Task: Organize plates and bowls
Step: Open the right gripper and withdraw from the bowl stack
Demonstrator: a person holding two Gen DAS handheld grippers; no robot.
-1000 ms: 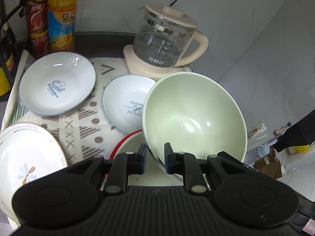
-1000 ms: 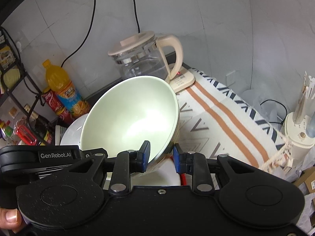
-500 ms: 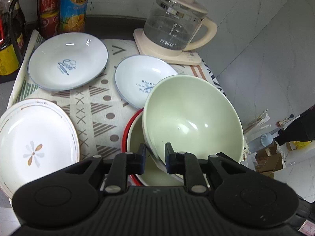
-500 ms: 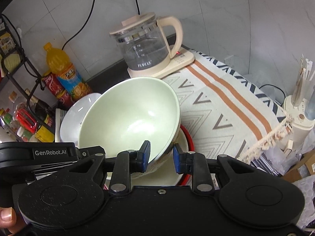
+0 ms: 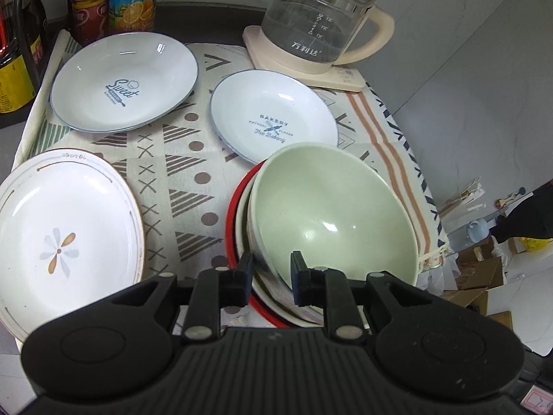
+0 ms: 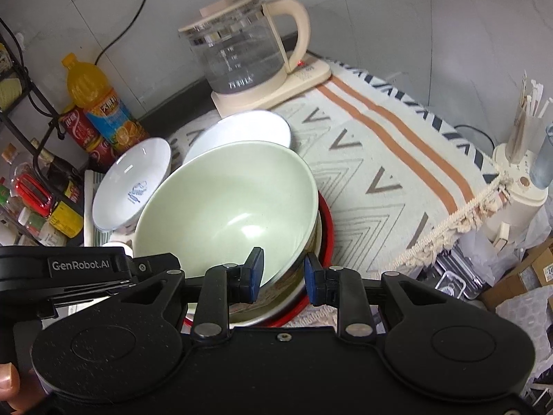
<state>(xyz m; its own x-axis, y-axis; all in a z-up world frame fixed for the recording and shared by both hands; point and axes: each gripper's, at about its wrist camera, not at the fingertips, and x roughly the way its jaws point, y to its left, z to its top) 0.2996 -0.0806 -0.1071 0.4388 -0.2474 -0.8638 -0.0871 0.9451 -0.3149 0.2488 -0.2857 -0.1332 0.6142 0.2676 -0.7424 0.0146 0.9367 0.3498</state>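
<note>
A pale green bowl [image 5: 331,214] sits nested in a cream bowl with a red rim [image 5: 238,228] at the near right of the cloth. My left gripper [image 5: 269,273] holds the green bowl's near rim between its jaws. My right gripper [image 6: 281,273] grips the same bowl [image 6: 235,200] at its right rim. A white "Bakery" plate [image 5: 273,117], a white "Sweet" plate [image 5: 124,79] and a flower plate [image 5: 62,235] lie on the cloth.
A glass kettle [image 5: 321,24] on its cream base stands at the back right. Drink bottles and cans [image 5: 114,0] stand at the back left beside a black rack [image 6: 31,159]. The cloth's right edge [image 5: 425,200] drops off to boxes on the floor.
Both grippers lowered the green bowl into the red-rimmed bowl. The bowl went from tilted high near the kettle to resting low in the stack.
</note>
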